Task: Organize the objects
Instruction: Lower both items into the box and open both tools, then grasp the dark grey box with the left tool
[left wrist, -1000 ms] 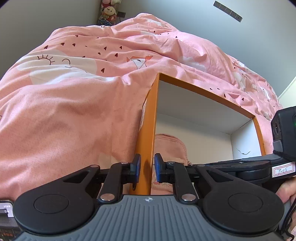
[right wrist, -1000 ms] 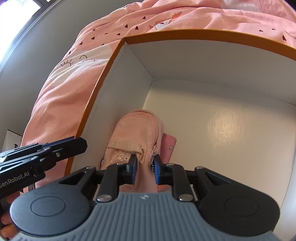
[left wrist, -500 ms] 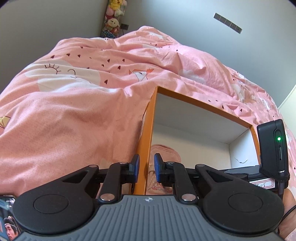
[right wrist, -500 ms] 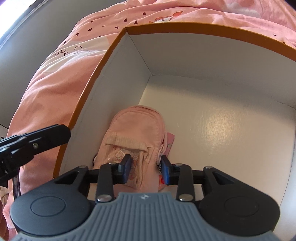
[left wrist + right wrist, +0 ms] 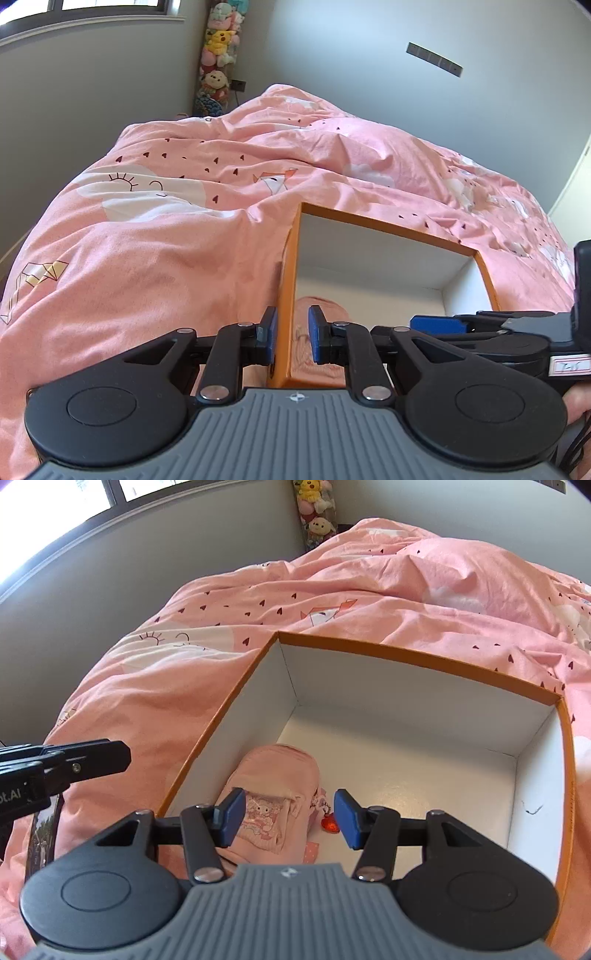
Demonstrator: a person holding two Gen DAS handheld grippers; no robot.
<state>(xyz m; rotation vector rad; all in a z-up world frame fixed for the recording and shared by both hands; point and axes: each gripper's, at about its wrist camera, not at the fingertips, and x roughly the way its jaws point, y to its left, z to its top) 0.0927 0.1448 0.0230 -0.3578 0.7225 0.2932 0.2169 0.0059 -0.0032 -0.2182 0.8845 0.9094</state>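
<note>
My right gripper (image 5: pixel 290 819) hangs directly above the pink backpack (image 5: pixel 273 794), which lies in the near left corner of the orange box (image 5: pixel 413 653), long axis running near to far along the left wall. Its fingers are spread wide, holding nothing; half a second ago they were narrower and lower. My left gripper (image 5: pixel 291 334) straddles the box's left wall, fingers nearly closed but grasping nothing, pulled back since

I see a small pink backpack (image 5: pixel 275 794) lying flat on the floor of the orange box (image 5: pixel 413 653), front pocket up, against the box's left wall near the front-left corner. Red heart charm (image 5: pixel 330 824) hangs off its right side.
</note>
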